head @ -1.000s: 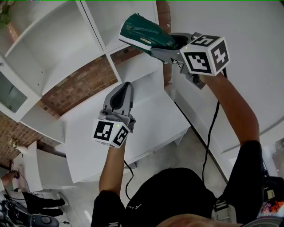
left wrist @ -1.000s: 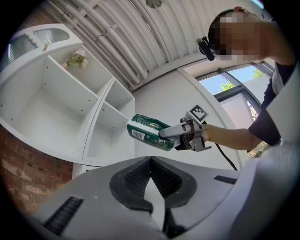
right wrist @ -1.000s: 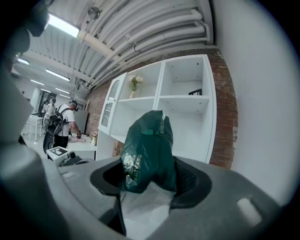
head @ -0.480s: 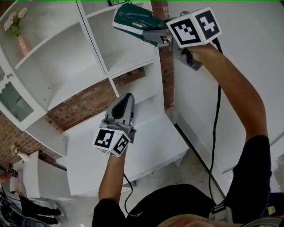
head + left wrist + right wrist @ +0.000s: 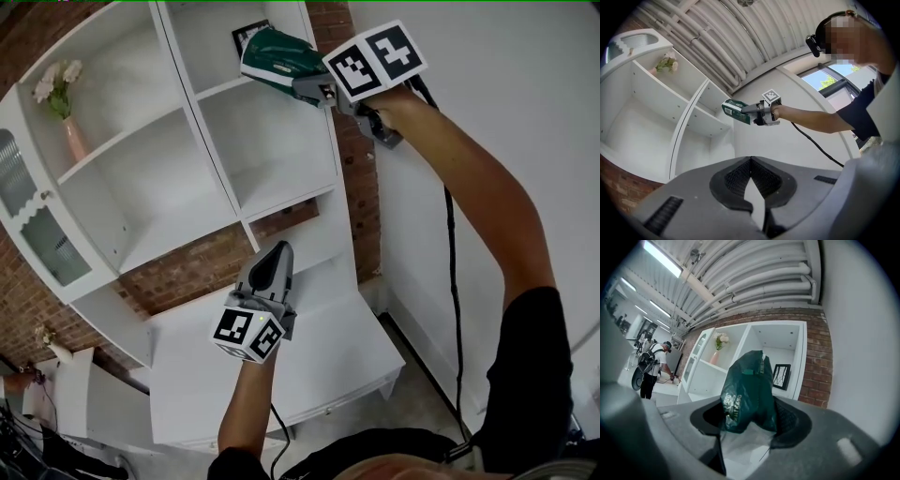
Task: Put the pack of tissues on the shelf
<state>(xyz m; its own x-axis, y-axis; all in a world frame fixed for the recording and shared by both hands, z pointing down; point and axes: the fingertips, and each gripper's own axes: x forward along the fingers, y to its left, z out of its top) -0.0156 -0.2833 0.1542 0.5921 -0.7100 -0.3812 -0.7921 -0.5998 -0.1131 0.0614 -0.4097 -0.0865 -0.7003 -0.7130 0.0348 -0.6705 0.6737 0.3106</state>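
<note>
Green pack of tissues sits clamped in the right gripper, long axis aimed into the top shelf compartment, probably just short of it; left gripper closed, empty.

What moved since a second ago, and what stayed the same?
The right gripper carried the tissue pack up toward the shelf, to the top compartment with the picture frame. Nothing was grabbed or let go. It keeps its grip on the pack, and the left gripper stays low, shut and empty.
</note>
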